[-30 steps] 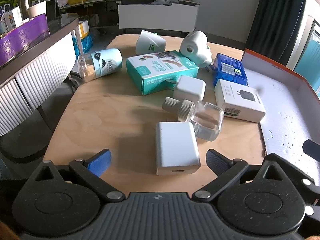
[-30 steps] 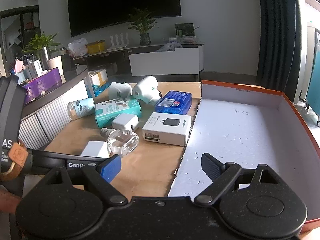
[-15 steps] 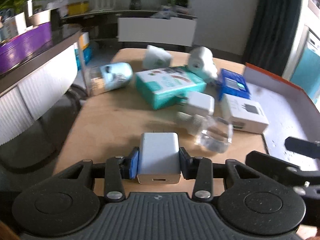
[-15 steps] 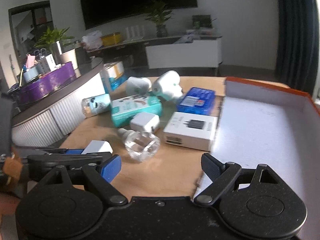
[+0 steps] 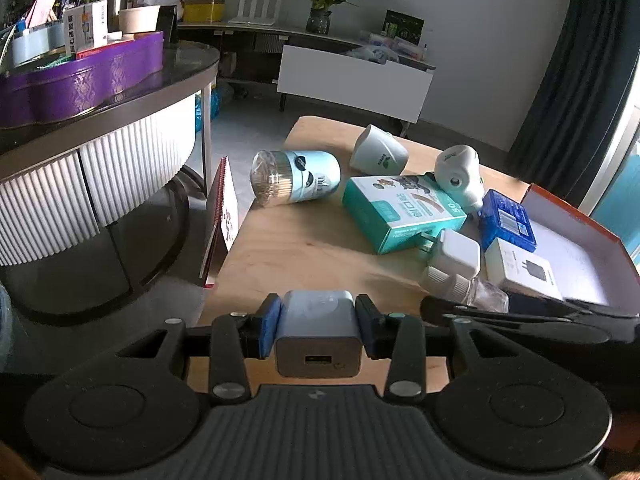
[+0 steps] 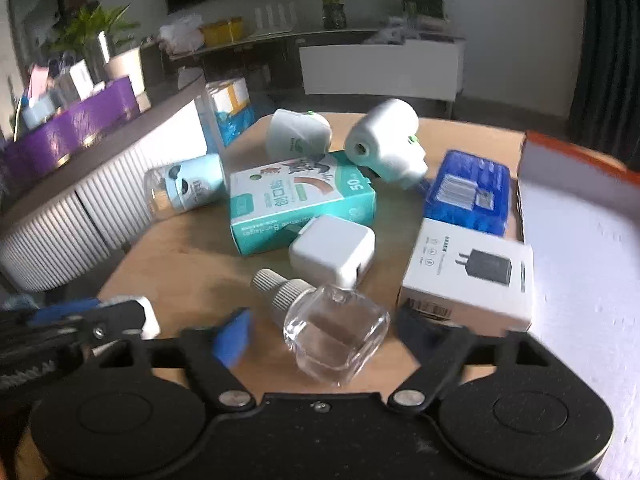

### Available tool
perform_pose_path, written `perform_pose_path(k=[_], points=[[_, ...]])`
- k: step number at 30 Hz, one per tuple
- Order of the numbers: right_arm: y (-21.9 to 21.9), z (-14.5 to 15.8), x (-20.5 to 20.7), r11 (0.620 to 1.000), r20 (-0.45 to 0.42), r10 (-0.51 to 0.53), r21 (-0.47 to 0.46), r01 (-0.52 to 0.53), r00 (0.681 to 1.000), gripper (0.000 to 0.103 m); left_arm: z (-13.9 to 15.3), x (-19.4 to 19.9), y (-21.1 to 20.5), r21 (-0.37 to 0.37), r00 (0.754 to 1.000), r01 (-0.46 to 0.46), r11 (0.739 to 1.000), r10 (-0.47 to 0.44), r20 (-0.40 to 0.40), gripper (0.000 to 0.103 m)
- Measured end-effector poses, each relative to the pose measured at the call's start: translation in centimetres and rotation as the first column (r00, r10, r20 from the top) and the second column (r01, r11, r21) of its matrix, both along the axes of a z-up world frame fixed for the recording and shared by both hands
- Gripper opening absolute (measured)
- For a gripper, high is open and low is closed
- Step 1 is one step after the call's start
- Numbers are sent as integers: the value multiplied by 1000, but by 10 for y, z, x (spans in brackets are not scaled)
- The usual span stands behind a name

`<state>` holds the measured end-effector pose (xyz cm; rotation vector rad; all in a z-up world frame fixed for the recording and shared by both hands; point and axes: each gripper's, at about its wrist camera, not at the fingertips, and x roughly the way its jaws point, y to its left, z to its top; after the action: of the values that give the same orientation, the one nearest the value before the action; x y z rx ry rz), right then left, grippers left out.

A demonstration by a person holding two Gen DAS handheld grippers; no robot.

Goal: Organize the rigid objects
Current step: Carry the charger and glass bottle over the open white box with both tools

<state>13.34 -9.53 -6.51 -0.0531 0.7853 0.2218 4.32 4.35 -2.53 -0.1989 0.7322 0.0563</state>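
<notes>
My left gripper (image 5: 318,326) is shut on a white USB charger block (image 5: 318,332) and holds it above the wooden table's near left edge. My right gripper (image 6: 326,334) is open, its fingers on either side of a clear glass bottle (image 6: 334,334) with a ribbed white cap lying on the table. Behind the bottle lie a white plug adapter (image 6: 332,250), a teal bandage box (image 6: 298,200), a white charger box (image 6: 468,274) and a blue box (image 6: 466,192).
An open white tray with an orange rim (image 6: 576,216) lies on the right. Two white devices (image 6: 384,144) and a light-blue toothpick jar (image 6: 184,192) lie at the back. A grey counter with a purple tin (image 5: 80,76) stands left of the table.
My left gripper shut on the white charger block and lifted it back and left. My right gripper moved left and forward from the tray until its fingers flank the glass bottle.
</notes>
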Motion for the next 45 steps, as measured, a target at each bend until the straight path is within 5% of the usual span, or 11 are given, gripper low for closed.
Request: perform_pose_path(k=[11, 24, 45], points=[[-26, 32, -32, 998, 45, 20, 53, -22, 999, 65, 9, -4, -9, -19, 999, 40, 999, -40, 11, 41], [-104, 72, -68, 986, 119, -150, 88, 140, 981, 65, 31, 0, -58, -22, 987, 159, 987, -159, 33, 41], [-226, 77, -81, 903, 126, -427, 117, 414, 895, 65, 46, 40, -187, -9, 911, 412, 911, -411, 36, 41]])
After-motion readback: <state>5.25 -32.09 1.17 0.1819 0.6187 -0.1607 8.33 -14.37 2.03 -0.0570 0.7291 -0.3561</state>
